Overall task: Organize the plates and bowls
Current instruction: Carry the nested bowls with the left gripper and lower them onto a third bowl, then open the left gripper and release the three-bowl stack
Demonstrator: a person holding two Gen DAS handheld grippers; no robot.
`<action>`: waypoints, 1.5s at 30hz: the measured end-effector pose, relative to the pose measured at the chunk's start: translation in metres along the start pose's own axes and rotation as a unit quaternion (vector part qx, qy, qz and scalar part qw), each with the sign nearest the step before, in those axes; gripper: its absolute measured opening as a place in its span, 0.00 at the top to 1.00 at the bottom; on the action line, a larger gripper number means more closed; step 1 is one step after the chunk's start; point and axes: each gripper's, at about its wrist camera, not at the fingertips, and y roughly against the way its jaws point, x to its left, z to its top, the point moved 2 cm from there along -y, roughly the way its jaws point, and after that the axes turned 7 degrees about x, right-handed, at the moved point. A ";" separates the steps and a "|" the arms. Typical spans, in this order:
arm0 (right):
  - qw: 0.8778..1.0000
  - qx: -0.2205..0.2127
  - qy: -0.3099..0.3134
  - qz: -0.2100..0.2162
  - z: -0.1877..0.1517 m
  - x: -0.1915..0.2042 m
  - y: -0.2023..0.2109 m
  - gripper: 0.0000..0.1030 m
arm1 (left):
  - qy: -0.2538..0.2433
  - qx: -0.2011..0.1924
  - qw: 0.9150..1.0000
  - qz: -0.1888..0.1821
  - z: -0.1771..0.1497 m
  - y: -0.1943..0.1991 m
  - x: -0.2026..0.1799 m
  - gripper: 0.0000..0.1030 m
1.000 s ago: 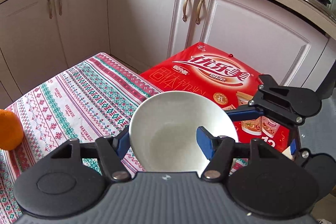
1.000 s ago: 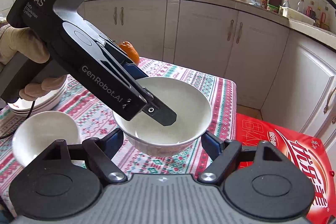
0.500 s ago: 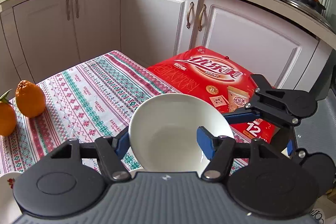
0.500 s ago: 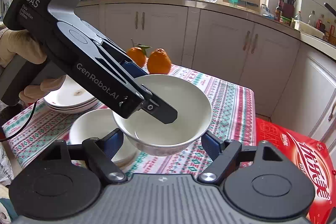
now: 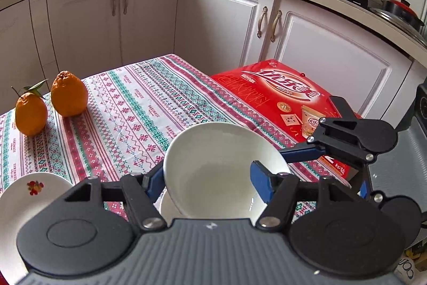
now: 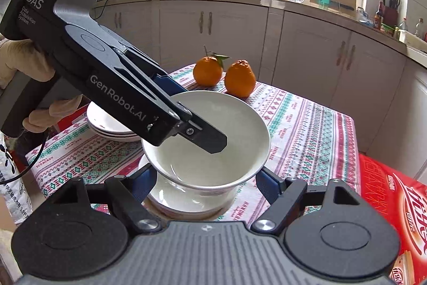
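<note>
A white bowl hangs just above the patterned tablecloth, held by both grippers. My left gripper is shut on its rim, with one finger inside the bowl and the blue pad outside. My right gripper clasps the bowl's lower body between its two blue pads. In the left wrist view the same bowl fills the space between the left gripper's pads, and a right finger touches its right side. A second white bowl rests on the cloth directly beneath. A stack of white plates sits behind the left gripper.
Two oranges stand at the far end of the table. A flower-printed plate lies at the near left. A red carton stands on the floor beside the table, and white cabinets lie beyond. A gloved hand holds the left gripper.
Both grippers have carried the bowl sideways across the table. It now hangs over the second bowl, and the oranges and plates have come into view.
</note>
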 end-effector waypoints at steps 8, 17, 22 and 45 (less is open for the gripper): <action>1.000 0.019 -0.003 0.010 -0.001 0.003 -0.016 0.18 | 0.014 0.007 1.000 -0.005 -0.011 -0.008 0.010 0.36; 0.999 0.028 -0.014 0.019 -0.005 0.001 -0.021 0.18 | 0.020 0.013 1.000 -0.011 -0.017 -0.017 0.014 0.36; 0.999 0.030 -0.019 0.025 -0.005 -0.001 -0.023 0.18 | 0.021 0.016 1.000 -0.011 -0.018 -0.018 0.015 0.36; 0.999 0.015 -0.018 0.028 -0.007 -0.003 -0.016 0.00 | 0.013 -0.006 1.000 -0.008 -0.023 -0.002 0.014 0.15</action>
